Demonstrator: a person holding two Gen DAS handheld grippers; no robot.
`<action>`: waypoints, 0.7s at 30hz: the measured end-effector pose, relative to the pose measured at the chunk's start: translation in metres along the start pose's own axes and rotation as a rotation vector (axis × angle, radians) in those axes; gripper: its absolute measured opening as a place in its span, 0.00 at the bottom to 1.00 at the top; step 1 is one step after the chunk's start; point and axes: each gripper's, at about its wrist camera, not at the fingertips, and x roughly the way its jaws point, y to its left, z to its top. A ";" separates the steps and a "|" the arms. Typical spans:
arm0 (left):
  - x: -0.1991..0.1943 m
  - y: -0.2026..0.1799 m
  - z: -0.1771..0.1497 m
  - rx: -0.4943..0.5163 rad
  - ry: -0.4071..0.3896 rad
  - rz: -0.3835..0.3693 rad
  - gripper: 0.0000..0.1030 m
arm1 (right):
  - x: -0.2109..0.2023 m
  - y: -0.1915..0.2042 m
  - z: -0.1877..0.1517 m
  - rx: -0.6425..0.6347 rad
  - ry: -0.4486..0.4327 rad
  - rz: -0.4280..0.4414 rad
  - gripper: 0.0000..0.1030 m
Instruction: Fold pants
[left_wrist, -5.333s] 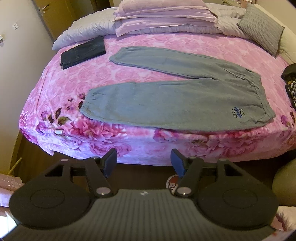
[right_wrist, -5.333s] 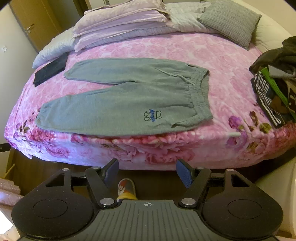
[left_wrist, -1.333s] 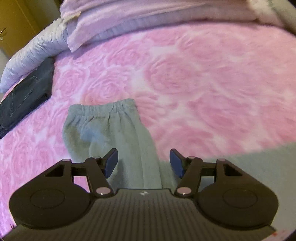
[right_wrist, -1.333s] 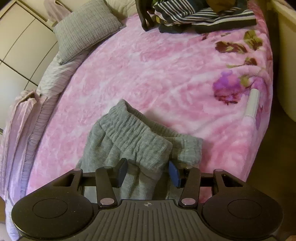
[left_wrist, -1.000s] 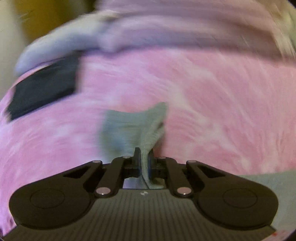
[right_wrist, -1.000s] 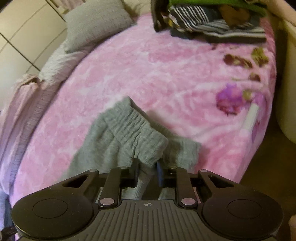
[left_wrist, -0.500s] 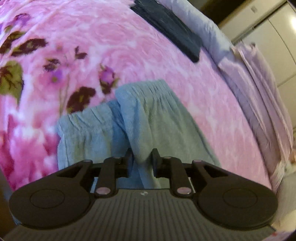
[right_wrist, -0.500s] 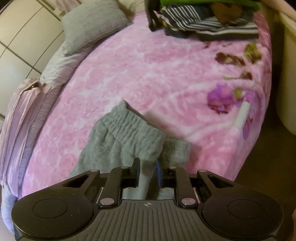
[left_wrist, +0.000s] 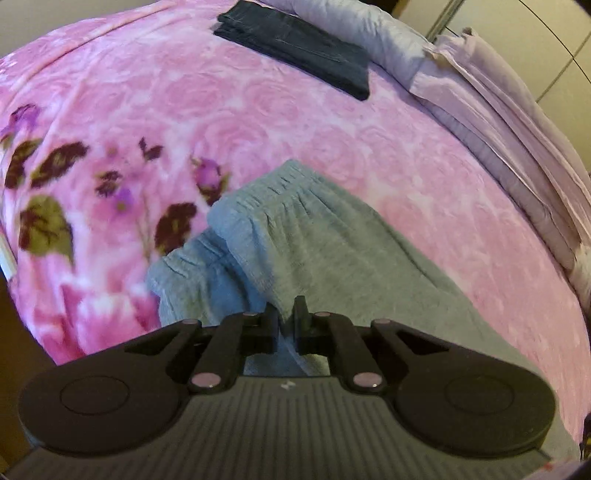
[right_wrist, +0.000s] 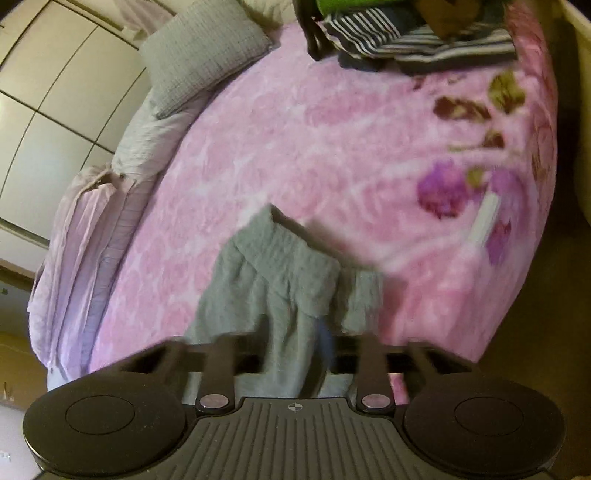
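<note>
Grey sweatpants (left_wrist: 325, 251) lie on the pink floral blanket (left_wrist: 258, 110). One leg's cuff rests over the other leg's cuff near the bed edge. My left gripper (left_wrist: 286, 321) is shut on the upper leg's fabric just behind that cuff. In the blurred right wrist view the waistband end (right_wrist: 280, 280) lies doubled over. My right gripper (right_wrist: 295, 347) is opening, its jaws visibly apart. A hanging fold of grey fabric is still between them.
Folded dark jeans (left_wrist: 295, 48) and lilac bedding (left_wrist: 498, 122) lie at the far side. A grey pillow (right_wrist: 203, 51) and a pile of striped clothes (right_wrist: 406, 37) sit beyond the waistband. The blanket drops off the bed edge (right_wrist: 517, 295) to the right.
The pants lay spread flat; now the far half is folded onto the near half. My left gripper shut on the far cuff and carried it over. My right jaws have widened.
</note>
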 end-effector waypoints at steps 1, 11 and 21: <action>0.000 -0.001 -0.002 0.001 -0.004 0.006 0.05 | 0.006 -0.003 -0.002 0.011 0.005 0.014 0.32; -0.036 -0.010 0.009 0.041 -0.081 -0.058 0.05 | 0.020 0.010 0.004 -0.032 -0.059 0.030 0.06; -0.020 0.030 -0.049 0.018 0.038 0.039 0.05 | 0.014 -0.026 -0.001 -0.028 0.050 -0.154 0.05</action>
